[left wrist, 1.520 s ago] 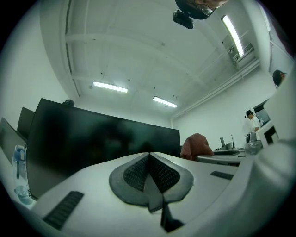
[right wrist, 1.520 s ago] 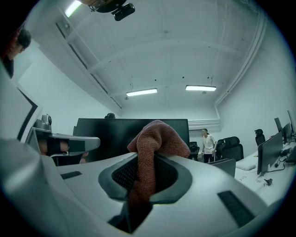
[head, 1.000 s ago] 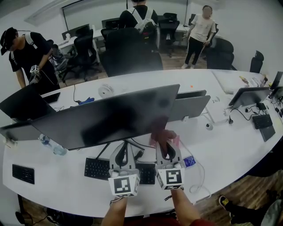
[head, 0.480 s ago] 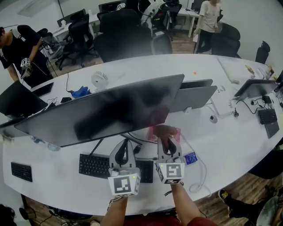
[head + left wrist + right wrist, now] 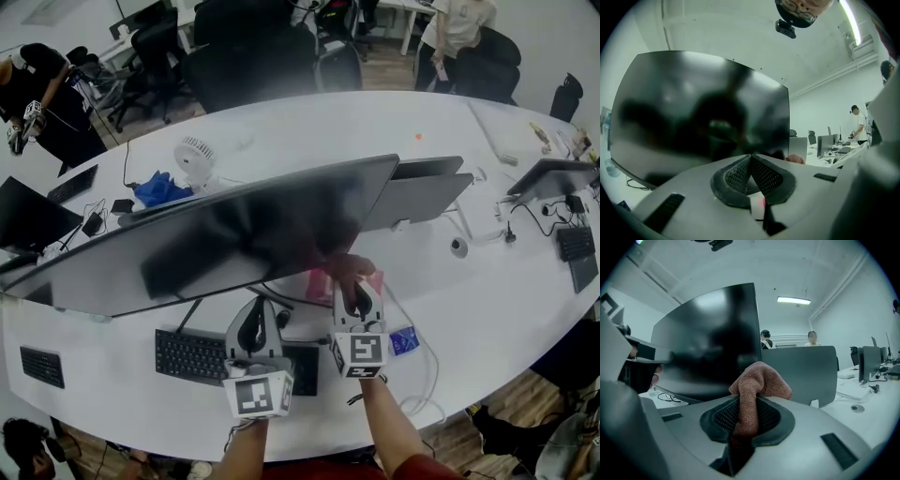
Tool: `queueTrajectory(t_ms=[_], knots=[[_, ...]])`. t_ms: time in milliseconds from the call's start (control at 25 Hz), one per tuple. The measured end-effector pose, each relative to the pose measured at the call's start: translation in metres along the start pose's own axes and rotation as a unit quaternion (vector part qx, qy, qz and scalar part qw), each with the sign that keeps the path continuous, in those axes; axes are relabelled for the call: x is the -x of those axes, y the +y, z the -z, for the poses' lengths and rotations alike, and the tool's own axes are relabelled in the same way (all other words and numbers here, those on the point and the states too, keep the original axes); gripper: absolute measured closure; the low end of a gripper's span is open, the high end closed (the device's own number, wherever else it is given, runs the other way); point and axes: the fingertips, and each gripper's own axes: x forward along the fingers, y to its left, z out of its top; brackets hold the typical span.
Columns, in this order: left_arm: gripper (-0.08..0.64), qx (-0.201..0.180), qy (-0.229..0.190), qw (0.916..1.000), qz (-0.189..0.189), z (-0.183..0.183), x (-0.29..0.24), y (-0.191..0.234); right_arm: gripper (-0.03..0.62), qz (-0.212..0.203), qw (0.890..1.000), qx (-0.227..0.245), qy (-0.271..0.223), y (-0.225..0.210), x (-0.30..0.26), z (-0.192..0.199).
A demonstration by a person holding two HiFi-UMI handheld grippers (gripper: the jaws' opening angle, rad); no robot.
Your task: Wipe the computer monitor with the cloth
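Observation:
The wide dark monitor (image 5: 234, 234) spans the desk, tilted back, with its screen facing me. My right gripper (image 5: 357, 287) is shut on a reddish-brown cloth (image 5: 345, 270), which bulges out past the jaw tips just under the screen's lower right edge. In the right gripper view the cloth (image 5: 758, 383) stands bunched between the jaws, with the monitor (image 5: 712, 343) close ahead on the left. My left gripper (image 5: 255, 323) is shut and empty, below the monitor's stand. In the left gripper view the screen (image 5: 698, 112) fills the space above the shut jaws.
A black keyboard (image 5: 202, 354) lies under the left gripper. A pink item (image 5: 321, 287) and a blue packet (image 5: 403, 340) lie on the white desk (image 5: 487, 300). A second monitor (image 5: 422, 197) stands behind on the right, a small fan (image 5: 195, 155) and blue rag (image 5: 157, 187) beyond. People stand at the back.
The head view has tipped down, so the desk fills more of the picture. My right gripper has risen slightly with the cloth toward the screen's lower edge. The left gripper stays shut, drifting a little left.

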Motion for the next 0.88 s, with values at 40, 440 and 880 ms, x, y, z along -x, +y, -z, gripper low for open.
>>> queueTrajectory(t_ms=[40, 440, 880], knots=[[0.537, 0.001, 0.003, 1.0, -0.001, 0.003, -0.003, 0.0, 0.514, 0.0, 1.0, -0.001, 0.003, -0.002, -0.004, 0.004], [0.537, 0.002, 0.014, 0.9999, -0.001, 0.014, -0.019, -0.005, 0.515, -0.002, 1.0, -0.007, 0.015, -0.013, -0.027, 0.019], [0.537, 0.003, 0.018, 0.9998, -0.005, 0.018, -0.013, 0.004, 0.515, 0.006, 1.0, -0.006, 0.027, -0.012, -0.033, 0.031]])
